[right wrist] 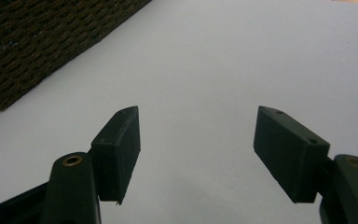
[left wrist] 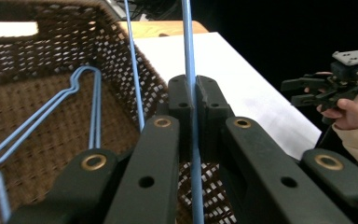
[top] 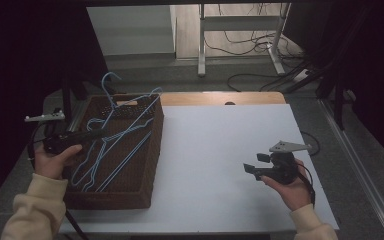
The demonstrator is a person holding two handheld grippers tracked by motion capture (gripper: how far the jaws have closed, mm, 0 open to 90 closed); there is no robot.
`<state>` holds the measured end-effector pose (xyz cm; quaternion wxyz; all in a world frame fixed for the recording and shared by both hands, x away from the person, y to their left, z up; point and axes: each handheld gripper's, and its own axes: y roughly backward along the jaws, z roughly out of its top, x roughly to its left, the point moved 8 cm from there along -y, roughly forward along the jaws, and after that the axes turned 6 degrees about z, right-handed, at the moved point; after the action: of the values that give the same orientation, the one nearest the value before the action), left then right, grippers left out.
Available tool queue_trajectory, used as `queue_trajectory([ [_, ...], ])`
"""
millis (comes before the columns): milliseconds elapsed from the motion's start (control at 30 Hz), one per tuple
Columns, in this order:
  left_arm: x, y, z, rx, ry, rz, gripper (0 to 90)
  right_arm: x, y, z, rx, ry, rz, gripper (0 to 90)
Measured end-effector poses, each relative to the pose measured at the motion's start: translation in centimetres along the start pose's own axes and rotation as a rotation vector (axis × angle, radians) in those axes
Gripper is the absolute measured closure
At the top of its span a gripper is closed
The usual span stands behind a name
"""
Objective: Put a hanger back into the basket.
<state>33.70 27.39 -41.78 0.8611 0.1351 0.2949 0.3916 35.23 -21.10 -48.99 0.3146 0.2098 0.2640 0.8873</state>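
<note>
The left gripper (left wrist: 193, 100) is clamped on the thin wire of 1 blue hanger (left wrist: 189, 51) — the wire runs straight up between its closed jaws, above the brown wicker basket (top: 152, 150) at the left side of the white surface (top: 220, 150). More blue hangers (top: 115, 150) lie tangled inside the basket. The right gripper (top: 252, 165) hovers over bare surface well to the right, jaws spread wide — nothing between them.

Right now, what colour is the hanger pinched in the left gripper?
Light blue: the hanger in the left gripper shows best in the left gripper view.
</note>
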Motion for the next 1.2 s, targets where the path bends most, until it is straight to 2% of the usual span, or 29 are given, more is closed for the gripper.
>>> queue_trajectory([
  [67, 0.7, 0.1, -0.4, 0.008, 0.006, 0.019, 86.5, 0.0, -0.1, -0.1, 0.003, 0.003, 0.000, 31.9],
  [300, 2.4, 0.2, -1.9, 0.031, 0.038, 0.029, 86.5, -0.1, -0.2, -0.2, 0.009, 0.004, -0.002, 32.0],
  [433, 2.8, -0.8, -2.6, 0.066, 0.026, 0.029, 86.5, -0.1, -0.2, -0.2, 0.011, 0.006, -0.005, 32.0],
  [633, 3.4, -2.4, -3.8, 0.116, 0.038, 0.031, 86.5, 0.1, -0.3, -0.2, 0.013, 0.005, -0.006, 32.0],
  [700, 3.9, -3.0, -4.5, 0.151, 0.032, 0.052, 86.5, 0.1, -0.3, -0.2, 0.014, 0.006, -0.006, 32.0],
  [767, 4.7, -3.3, -5.0, 0.169, 0.055, 0.067, 86.3, 0.1, -0.2, -0.2, 0.014, 0.013, -0.007, 32.0],
  [833, 5.9, -3.4, -5.6, 0.195, 0.078, 0.113, 85.8, 0.1, -0.2, -0.2, 0.015, 0.014, -0.009, 31.9],
  [867, 6.8, -3.2, -6.0, 0.213, 0.083, 0.174, 84.2, 0.1, -0.2, -0.2, 0.015, 0.014, -0.009, 32.0],
  [967, 9.1, -2.4, -6.6, 0.240, 0.102, 0.395, 67.7, 0.1, -0.2, -0.2, 0.015, 0.014, -0.011, 32.0],
  [1000, 9.4, -2.3, -6.6, 0.242, 0.104, 0.429, 64.0, 0.1, -0.2, -0.2, 0.015, 0.014, -0.012, 31.9],
  [1067, 9.1, -2.0, -6.4, 0.228, 0.078, 0.469, 50.3, 0.1, -0.2, -0.2, 0.015, 0.014, -0.012, 32.0],
  [1100, 8.8, -2.0, -6.3, 0.218, 0.063, 0.473, 46.8, 0.1, -0.2, -0.2, 0.015, 0.014, -0.012, 31.9],
  [1133, 8.3, -2.0, -6.0, 0.206, 0.041, 0.466, 44.1, 0.2, -0.2, -0.1, 0.014, 0.016, -0.012, 31.9],
  [1200, 6.4, -2.1, -5.5, 0.184, -0.011, 0.411, 38.6, 0.2, -0.2, -0.1, 0.013, 0.020, -0.010, 31.5],
])
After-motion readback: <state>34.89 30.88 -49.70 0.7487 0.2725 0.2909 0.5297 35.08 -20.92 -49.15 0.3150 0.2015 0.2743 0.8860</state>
